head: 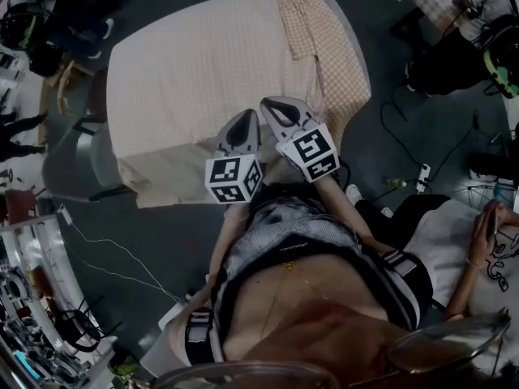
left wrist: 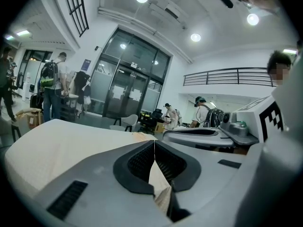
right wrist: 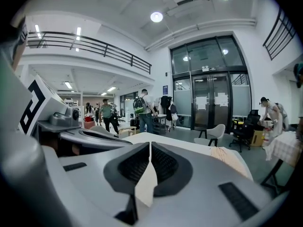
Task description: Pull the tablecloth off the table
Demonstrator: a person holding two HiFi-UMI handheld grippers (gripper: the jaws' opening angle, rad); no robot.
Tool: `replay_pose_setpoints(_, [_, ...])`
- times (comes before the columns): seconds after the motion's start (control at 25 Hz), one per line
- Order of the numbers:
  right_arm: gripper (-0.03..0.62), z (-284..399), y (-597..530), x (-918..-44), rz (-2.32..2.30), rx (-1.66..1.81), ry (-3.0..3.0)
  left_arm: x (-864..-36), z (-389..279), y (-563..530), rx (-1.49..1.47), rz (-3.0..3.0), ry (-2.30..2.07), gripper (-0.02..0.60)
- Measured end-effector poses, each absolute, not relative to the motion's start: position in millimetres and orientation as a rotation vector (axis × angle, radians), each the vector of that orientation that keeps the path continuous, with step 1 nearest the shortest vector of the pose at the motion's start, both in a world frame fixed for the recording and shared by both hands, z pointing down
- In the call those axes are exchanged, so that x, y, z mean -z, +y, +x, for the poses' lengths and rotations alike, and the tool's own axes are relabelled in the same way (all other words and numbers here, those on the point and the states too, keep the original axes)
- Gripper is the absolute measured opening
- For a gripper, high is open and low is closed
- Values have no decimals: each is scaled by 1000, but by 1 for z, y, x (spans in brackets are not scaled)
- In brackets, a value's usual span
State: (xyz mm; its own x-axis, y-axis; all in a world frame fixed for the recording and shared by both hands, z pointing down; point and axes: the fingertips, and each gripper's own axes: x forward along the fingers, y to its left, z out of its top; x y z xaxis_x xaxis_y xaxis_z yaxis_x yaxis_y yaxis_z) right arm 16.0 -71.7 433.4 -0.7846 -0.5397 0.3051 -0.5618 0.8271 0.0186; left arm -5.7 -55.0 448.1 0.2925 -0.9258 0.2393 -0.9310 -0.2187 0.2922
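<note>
Head view — left hand-held gripper point(head: 248, 117) and right hand-held gripper point(head: 269, 104), two, both clamp one tablecloth point(head: 195, 63).

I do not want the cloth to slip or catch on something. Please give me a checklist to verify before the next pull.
1. Left gripper shut on the tablecloth: ok.
2. Right gripper shut on the tablecloth: ok.
3. Nothing standing on the tablecloth: ok, the head view shows none.
4. Tablecloth lying flat: not ok, the far right corner is folded back.
5. Room to step backward: cannot tell, out of view.
</note>
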Motion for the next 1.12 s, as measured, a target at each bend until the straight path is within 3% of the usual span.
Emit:
replay_pose_setpoints(0.52, [67, 11, -116, -444, 959, -160, -2655, -461, -24, -98, -56, 2202, -1605, 9])
replay_pose_setpoints(1.12, [66, -50, -202, -448, 1078, -170, -2584, -457, -85, -190, -81, 2300, -1486, 9])
